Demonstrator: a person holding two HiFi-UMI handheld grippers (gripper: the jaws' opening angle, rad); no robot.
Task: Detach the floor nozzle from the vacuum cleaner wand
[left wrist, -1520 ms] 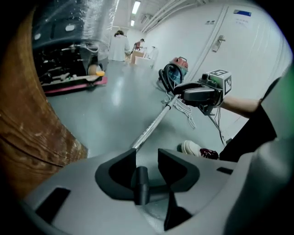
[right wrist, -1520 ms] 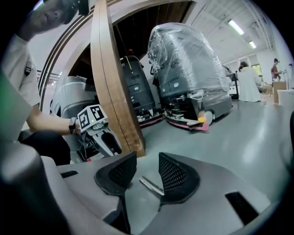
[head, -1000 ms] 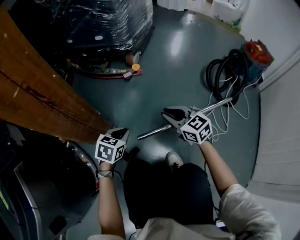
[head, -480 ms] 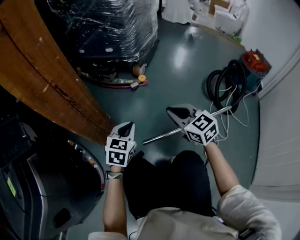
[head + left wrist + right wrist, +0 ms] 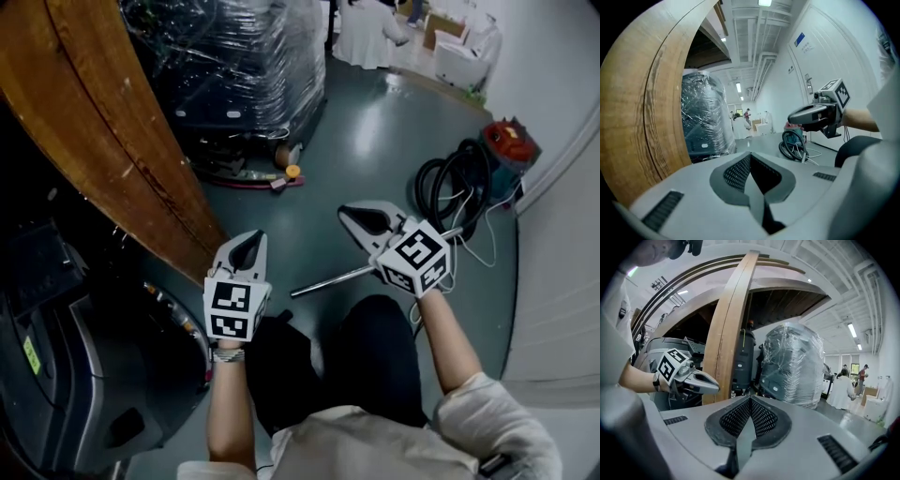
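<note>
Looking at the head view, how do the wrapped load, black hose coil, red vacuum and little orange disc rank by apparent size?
1. wrapped load
2. hose coil and red vacuum, too alike to rank
3. orange disc

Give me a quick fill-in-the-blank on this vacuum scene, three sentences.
The left gripper and right gripper both have ___ jaws, holding nothing.
The metal wand lies on the ___.
The vacuum cleaner beside the black hose has a ___ top.
Missing words: shut; floor; red.
</note>
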